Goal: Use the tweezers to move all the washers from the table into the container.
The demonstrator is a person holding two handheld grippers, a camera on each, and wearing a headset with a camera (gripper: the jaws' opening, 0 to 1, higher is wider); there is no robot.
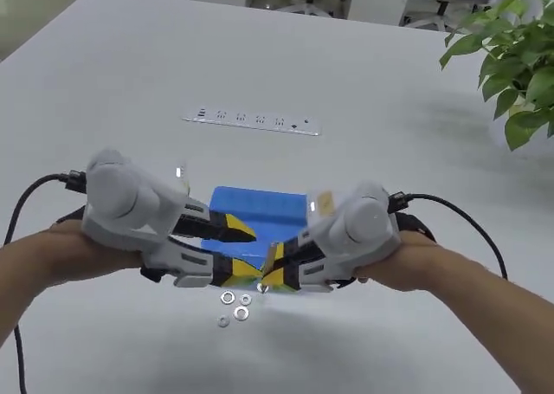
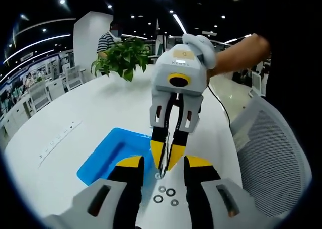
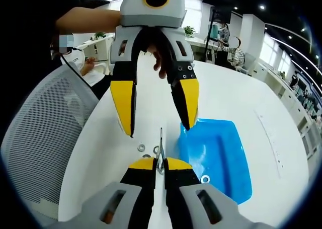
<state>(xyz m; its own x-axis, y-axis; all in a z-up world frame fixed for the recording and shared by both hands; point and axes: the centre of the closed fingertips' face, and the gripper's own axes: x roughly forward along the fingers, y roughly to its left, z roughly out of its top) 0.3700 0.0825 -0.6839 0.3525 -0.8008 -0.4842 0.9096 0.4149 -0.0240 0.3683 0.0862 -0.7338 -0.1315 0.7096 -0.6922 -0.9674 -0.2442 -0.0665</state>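
**Left.** The left tool (image 2: 164, 164), held in the person's left hand (image 1: 65, 251), lies low over the white surface (image 1: 363, 100). Its yellow-tipped jaws are spread wide, with nothing gripped between them.

**Centre.** The blue container (image 2: 108, 158), a shallow open tray, sits on the surface just behind both tools. The loose washers (image 2: 171, 192) lie in a small cluster on the surface, just in front of the container's near corner and clear of its rim. Four can be counted in the left gripper view. A white power strip (image 1: 251, 119) lies flat on the surface well beyond the container.

**Right.** The right tool (image 3: 161, 164), held in the right hand (image 1: 415, 260), has its jaws pinched almost together on the tweezers (image 3: 161, 141). The tweezers project forward between the left tool's open tips. Their point stands just beside the cluster, near the container's corner. Whether it touches a washer cannot be told. One more washer (image 3: 205, 178) shows against the blue at the container's near edge in the right gripper view. Whether it lies inside or on the rim cannot be told.

**Far right.** The leaves of a green plant (image 1: 519, 56) hang over the edge of the surface.
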